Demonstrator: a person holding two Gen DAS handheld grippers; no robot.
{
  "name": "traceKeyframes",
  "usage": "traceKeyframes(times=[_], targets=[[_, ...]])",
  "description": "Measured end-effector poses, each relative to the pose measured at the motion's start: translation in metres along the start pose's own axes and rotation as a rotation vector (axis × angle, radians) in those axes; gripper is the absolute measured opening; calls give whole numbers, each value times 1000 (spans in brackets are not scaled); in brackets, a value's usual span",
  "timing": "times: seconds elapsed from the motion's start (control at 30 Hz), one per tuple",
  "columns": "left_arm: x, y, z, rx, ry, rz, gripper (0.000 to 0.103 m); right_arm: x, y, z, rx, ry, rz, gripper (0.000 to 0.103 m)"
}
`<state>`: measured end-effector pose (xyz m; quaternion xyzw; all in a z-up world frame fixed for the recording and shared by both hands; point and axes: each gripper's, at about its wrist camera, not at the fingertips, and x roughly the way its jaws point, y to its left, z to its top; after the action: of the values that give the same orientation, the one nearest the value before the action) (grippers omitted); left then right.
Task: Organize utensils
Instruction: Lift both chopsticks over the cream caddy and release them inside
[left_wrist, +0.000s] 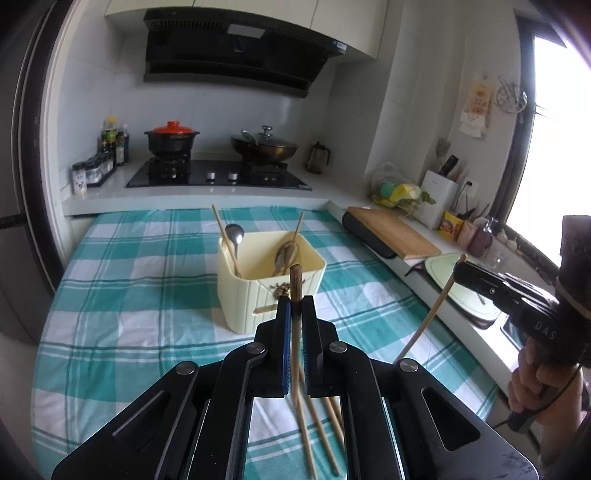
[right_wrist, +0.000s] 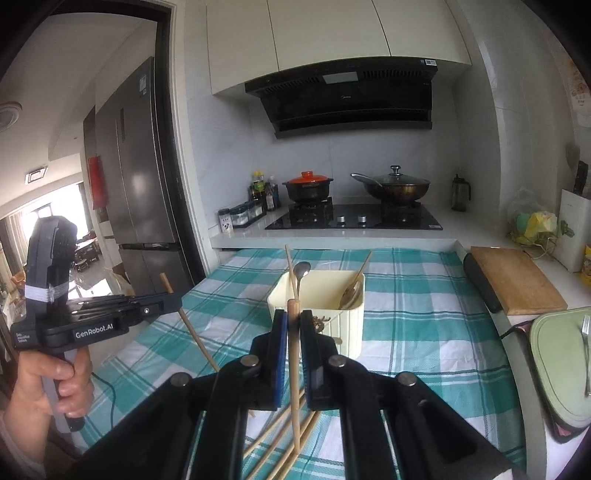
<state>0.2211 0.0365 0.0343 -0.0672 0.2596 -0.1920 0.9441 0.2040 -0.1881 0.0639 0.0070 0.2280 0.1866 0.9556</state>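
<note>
A pale yellow utensil holder (left_wrist: 266, 291) (right_wrist: 325, 314) stands on the checked cloth; it holds two chopsticks, a steel spoon (left_wrist: 234, 234) and another spoon. My left gripper (left_wrist: 295, 301) is shut on a wooden chopstick (left_wrist: 295, 314), held upright in front of the holder; it also shows in the right wrist view (right_wrist: 177, 306). My right gripper (right_wrist: 293, 315) is shut on another chopstick (right_wrist: 293, 369), also near upright; it shows in the left wrist view (left_wrist: 460, 269). Several loose chopsticks (right_wrist: 280, 443) (left_wrist: 325, 435) lie on the cloth below the grippers.
A green-checked cloth (left_wrist: 129, 295) covers the table. A wooden cutting board (right_wrist: 517, 280) and a green tray (right_wrist: 561, 362) with a fork sit on the right counter. A stove with two pots (left_wrist: 218, 173) is behind. A fridge (right_wrist: 144, 192) stands at left.
</note>
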Motion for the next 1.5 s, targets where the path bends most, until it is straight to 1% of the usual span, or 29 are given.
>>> traceKeyframes(times=[0.23, 0.53, 0.73, 1.07, 1.27, 1.43, 1.5], targets=[[-6, 0, 7, -11, -28, -13, 3, -5, -2, 10, 1, -23, -6, 7], [-14, -1, 15, -5, -53, -17, 3, -2, -14, 15, 32, -17, 2, 7], [-16, 4, 19, -16, -57, -18, 3, -1, -19, 19, 47, -20, 7, 7], [-12, 10, 30, -49, -48, -47, 3, 3, -27, 26, 60, -12, 9, 7], [-13, 12, 55, -50, -88, -55, 3, 15, -33, 46, 70, -22, 21, 7], [-7, 10, 88, -24, -144, -34, 3, 31, -33, 79, 59, -63, 26, 7], [-1, 10, 101, -9, -168, -8, 3, 42, -34, 96, 57, -83, 25, 7]])
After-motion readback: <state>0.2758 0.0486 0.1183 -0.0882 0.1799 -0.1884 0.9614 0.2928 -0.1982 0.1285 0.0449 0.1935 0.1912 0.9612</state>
